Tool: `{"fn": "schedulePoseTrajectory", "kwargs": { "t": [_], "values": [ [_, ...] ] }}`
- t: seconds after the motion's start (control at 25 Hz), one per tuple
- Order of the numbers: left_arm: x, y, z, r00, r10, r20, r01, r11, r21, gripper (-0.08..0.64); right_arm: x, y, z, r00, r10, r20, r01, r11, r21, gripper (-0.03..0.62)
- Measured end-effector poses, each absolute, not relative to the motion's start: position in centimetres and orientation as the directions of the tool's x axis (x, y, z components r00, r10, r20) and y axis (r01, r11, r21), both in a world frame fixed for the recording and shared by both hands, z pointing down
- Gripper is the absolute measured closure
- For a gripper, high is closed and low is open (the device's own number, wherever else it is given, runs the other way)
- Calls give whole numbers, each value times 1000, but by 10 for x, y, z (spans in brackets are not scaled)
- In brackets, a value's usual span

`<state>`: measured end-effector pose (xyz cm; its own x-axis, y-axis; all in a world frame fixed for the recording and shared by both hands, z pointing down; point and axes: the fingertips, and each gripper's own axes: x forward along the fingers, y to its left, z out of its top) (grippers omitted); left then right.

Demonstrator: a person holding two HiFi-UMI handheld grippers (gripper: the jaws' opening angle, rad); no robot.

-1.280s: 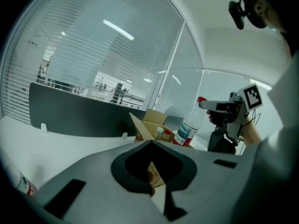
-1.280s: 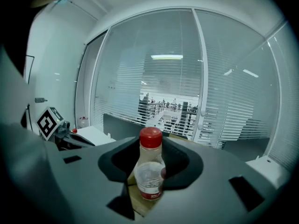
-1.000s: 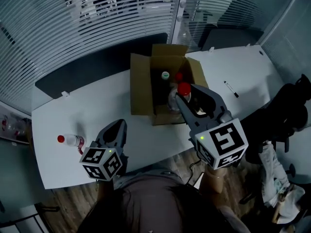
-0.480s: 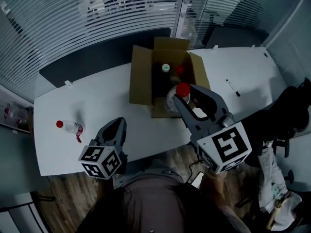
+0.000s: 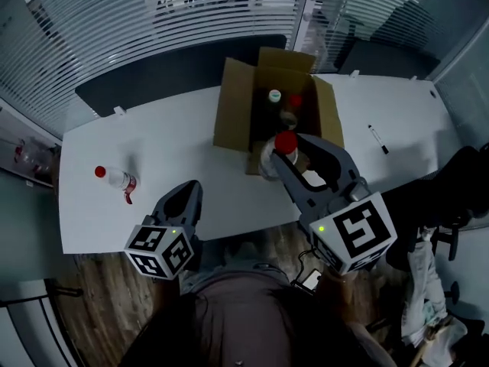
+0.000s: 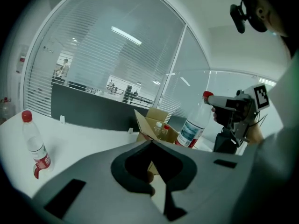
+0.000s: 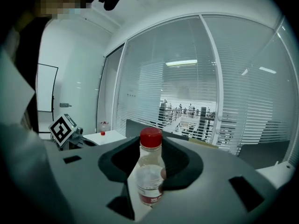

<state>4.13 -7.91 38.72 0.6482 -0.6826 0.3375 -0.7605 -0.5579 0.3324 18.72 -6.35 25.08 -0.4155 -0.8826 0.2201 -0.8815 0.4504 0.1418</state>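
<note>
Spare bottle (image 5: 114,178) stands left of frame on the bench (image 5: 168,147), now fully inside the left gripper view. Left tool (image 5: 191,189) still closed, empty. Right tool (image 5: 290,155) keeps its clamp on the red-capped bottle (image 5: 286,142), centre frame, over the box (image 5: 229,113) front edge.

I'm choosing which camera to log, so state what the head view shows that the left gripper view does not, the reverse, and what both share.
Only the head view: a black pen lying right of the cardboard box, and the marker cubes on both grippers from above.
Only the left gripper view: the left gripper seen along its own jaws, which are together with nothing between them, and the head camera worn by the person.
Both: the white table, the open box with bottles inside, the lone bottle on the table, and the right gripper shut on a red-capped bottle.
</note>
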Motion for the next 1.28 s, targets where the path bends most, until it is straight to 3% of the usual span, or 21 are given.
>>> {"fn": "schedulePoseTrajectory", "kwargs": {
  "t": [1.28],
  "values": [
    [-152,-122,390,558,-759,336,-823,-456,338,552,-9,-124,290,-519,-809,277,-824,559,89,434]
  ]
}}
